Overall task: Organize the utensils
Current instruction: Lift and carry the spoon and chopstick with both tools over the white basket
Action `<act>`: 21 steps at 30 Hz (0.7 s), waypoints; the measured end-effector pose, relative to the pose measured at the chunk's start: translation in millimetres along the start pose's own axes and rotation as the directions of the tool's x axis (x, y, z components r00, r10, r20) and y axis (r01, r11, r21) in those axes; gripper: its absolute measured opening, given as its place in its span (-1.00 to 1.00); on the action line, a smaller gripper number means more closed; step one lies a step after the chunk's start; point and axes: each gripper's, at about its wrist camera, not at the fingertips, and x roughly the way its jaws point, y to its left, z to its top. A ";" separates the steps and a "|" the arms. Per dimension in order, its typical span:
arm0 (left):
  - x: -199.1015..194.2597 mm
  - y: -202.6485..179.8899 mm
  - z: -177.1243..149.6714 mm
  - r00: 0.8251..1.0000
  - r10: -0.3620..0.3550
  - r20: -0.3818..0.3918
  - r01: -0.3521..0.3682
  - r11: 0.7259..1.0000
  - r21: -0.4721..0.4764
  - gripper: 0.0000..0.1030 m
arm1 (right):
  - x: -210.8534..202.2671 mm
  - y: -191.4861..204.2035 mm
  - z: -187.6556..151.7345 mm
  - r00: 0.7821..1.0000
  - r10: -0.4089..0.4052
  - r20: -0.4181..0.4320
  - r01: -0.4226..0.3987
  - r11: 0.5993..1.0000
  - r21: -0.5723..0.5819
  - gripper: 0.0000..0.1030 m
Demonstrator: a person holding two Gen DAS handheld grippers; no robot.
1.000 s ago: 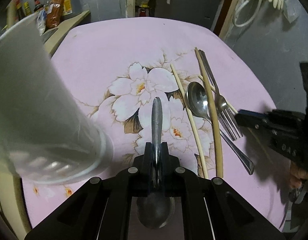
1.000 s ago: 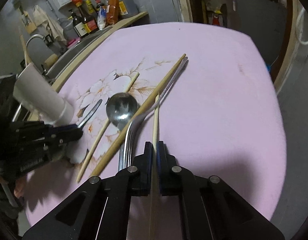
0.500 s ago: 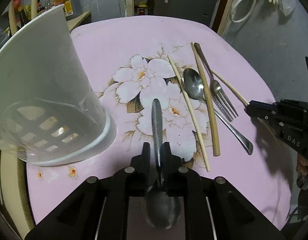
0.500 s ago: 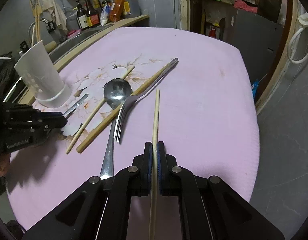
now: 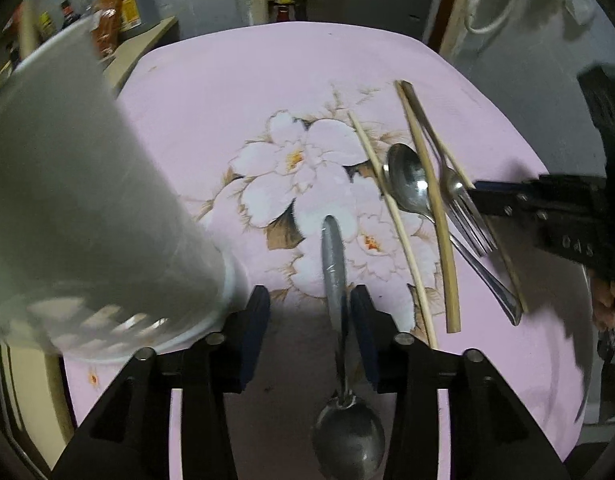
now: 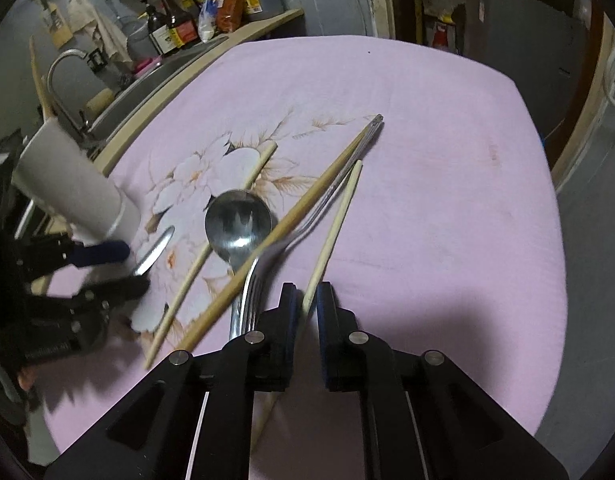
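Observation:
My left gripper (image 5: 309, 300) is open; a metal spoon (image 5: 334, 272) lies between its fingers on the pink cloth, handle pointing away, leaning against the right finger. The white utensil holder (image 5: 79, 216) stands close at the left. My right gripper (image 6: 306, 298) is open, with a pale chopstick (image 6: 333, 232) lying loose between its fingers on the cloth. Beside it lie a fork (image 6: 307, 228), a large spoon (image 6: 237, 228), a brown chopstick (image 6: 291, 224) and another pale chopstick (image 6: 211, 252). The left gripper (image 6: 119, 268) shows at the left in the right wrist view.
The round table has a pink floral cloth (image 6: 427, 160). A counter with a sink, tap and sauce bottles (image 6: 187, 20) runs along the left behind the holder (image 6: 67, 188). The right gripper (image 5: 547, 208) shows at the right edge of the left wrist view.
Both grippers have opened, letting go of the spoon and the chopstick. Both have dropped lower toward the table, and the holder looms closer in the left view.

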 end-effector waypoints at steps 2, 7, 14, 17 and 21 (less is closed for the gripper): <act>0.8 -2.4 3.2 1.000 -0.006 -0.007 0.006 1.000 0.021 -0.52 | 1.3 0.7 2.5 1.000 -0.005 -0.006 0.005 1.000 0.007 -0.88; 0.6 -3.7 3.5 0.999 -0.030 0.017 0.030 0.999 0.011 -0.86 | -1.0 -0.3 -3.7 1.000 0.019 -0.006 -0.019 1.000 -0.019 -0.92; -10.9 -2.9 -20.7 0.989 -0.076 0.127 0.085 0.994 -0.067 -0.86 | -18.7 -10.6 -29.7 0.996 0.078 0.040 -0.080 0.996 0.045 -0.95; -20.7 -10.0 -31.8 0.976 -0.070 0.208 0.087 0.993 -0.074 -0.86 | -30.6 -11.2 -47.7 0.992 0.093 0.087 -0.100 0.992 0.076 -0.95; -34.3 -14.4 -51.5 0.949 -0.074 0.305 0.104 0.991 -0.083 -0.86 | -55.1 -4.9 -74.2 0.971 0.083 0.224 -0.104 0.991 0.086 -0.95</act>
